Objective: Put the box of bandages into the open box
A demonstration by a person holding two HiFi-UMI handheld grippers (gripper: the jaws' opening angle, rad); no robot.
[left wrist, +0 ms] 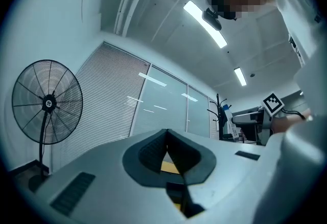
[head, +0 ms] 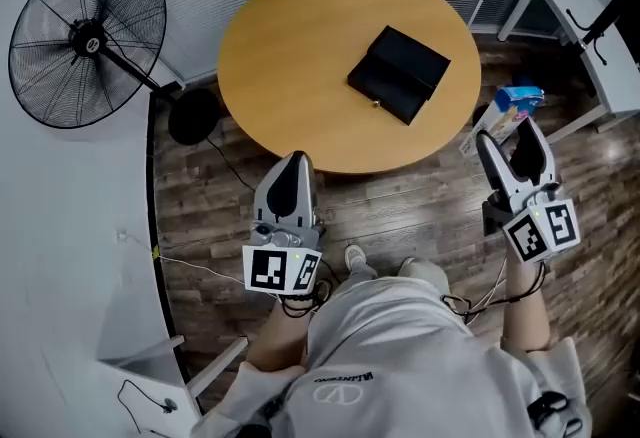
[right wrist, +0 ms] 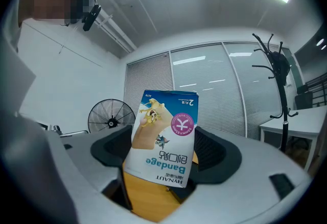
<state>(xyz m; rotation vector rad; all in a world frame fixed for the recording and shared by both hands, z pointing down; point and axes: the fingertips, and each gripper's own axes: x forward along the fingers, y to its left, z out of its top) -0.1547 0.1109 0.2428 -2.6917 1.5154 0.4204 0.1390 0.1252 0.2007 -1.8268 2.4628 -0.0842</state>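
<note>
Head view: left gripper [head: 290, 176] clenched at the near edge of the table [head: 290, 46]; right gripper [head: 512, 148] off the table's right side, gripping the bandage box [head: 515, 104]; black box [head: 398, 74] on the table.
Left gripper view: jaws together, nothing between.
Right gripper view: bandage box clamped, print upside down.

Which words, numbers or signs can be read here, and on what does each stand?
"Bandage": on the bandage box, upside down, in the right gripper.
"HYNAUT": same box, upside down.
"2": same box; small print beside it is unreadable.
On the pink circle of that box: print too small to read.
On the shirt: print too small to read.
On the black box: no text seen.
</note>
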